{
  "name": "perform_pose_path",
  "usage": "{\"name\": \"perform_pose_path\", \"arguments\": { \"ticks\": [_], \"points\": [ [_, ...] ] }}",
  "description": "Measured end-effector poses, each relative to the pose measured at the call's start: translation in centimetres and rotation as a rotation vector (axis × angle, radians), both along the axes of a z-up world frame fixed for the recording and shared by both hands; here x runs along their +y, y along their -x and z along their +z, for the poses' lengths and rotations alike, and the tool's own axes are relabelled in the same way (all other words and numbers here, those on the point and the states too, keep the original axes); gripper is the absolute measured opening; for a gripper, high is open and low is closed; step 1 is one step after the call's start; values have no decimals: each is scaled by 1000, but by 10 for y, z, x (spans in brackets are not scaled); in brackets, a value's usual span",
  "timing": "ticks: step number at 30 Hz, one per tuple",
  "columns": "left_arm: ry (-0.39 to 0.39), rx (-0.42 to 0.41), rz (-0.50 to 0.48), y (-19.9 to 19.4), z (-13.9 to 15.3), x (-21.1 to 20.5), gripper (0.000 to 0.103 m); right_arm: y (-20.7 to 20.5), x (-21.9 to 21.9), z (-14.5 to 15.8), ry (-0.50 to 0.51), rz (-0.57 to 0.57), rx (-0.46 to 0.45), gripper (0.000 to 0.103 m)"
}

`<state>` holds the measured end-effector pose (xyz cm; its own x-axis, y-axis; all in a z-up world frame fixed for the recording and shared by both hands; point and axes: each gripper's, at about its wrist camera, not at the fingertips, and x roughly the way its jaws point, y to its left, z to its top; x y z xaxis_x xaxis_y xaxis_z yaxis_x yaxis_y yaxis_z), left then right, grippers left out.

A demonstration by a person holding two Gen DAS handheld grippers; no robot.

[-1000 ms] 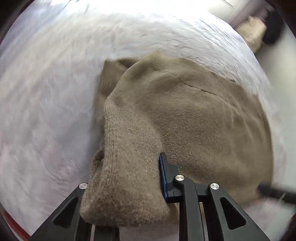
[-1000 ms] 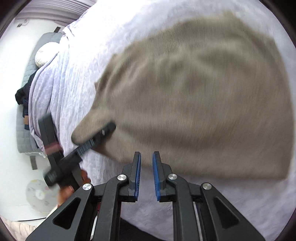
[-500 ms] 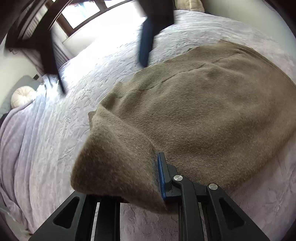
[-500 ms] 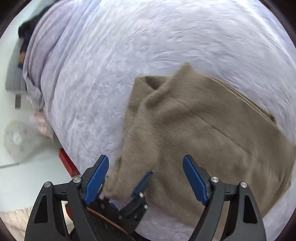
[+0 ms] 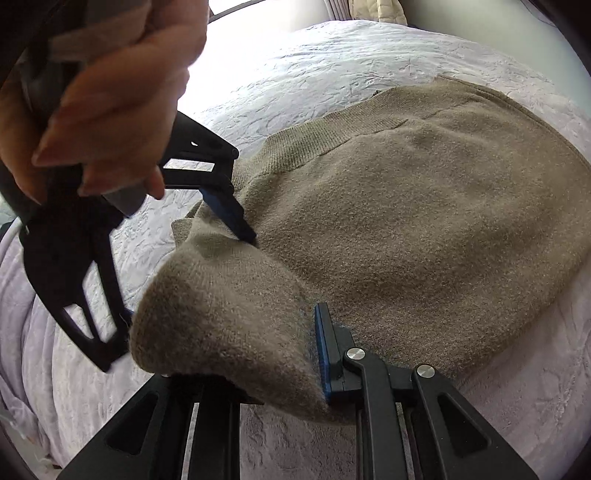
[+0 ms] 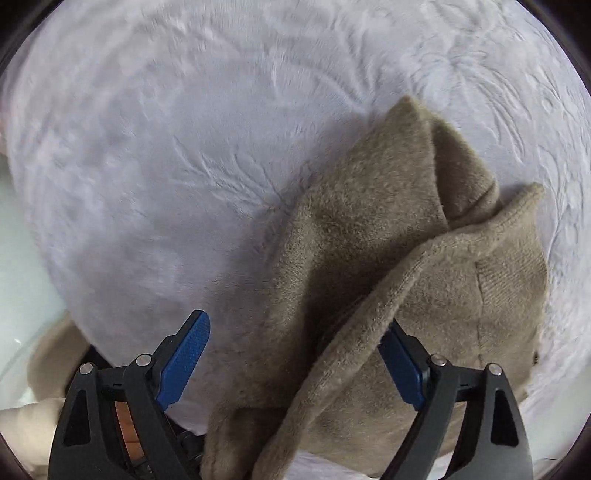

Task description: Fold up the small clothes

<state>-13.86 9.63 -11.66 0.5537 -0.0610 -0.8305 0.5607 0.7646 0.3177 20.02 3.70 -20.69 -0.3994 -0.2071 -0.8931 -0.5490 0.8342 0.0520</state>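
Note:
A brown fuzzy knit garment lies spread on the bed. One corner of it is lifted and folded over. My left gripper is shut on that corner; fabric drapes over its left finger and only the right blue pad shows. My right gripper, held by a hand, points down at the same raised fold. Its jaws are opening wide, with the fold between them, and its pads do not pinch the fold. In the left wrist view the right gripper straddles the fold just behind my left one.
A pale lilac embossed bedspread covers the bed under the garment and stretches away on all sides. The bed edge and a light floor show at the left. A cream cushion sits at the far end by a window.
My right gripper went from shut to wide open and swung over and down to the lifted corner beside my left gripper. The left gripper kept its hold while rolling and shifting slightly.

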Motion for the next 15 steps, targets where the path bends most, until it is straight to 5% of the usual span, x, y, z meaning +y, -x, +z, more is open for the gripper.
{"name": "perform_pose_path", "arguments": {
  "ticks": [2, 3, 4, 8, 15],
  "points": [
    [-5, -5, -9, 5, 0, -1, 20, 5, -1, 0, 50, 60, -55, 62],
    [-3, -4, -9, 5, 0, 0, 20, 4, -6, 4, 64, 72, -95, 34],
    [6, -1, -7, 5, 2, 0, 20, 2, -13, 11, 31, 38, -103, 20],
    [49, -8, -9, 4, 22, 0, 20, -1, -60, 54, -173, -162, -151, 15],
    [156, -61, -76, 9, 85, -27, 20, 20, -152, 132, -370, -406, -344, 15]
  ]
}}
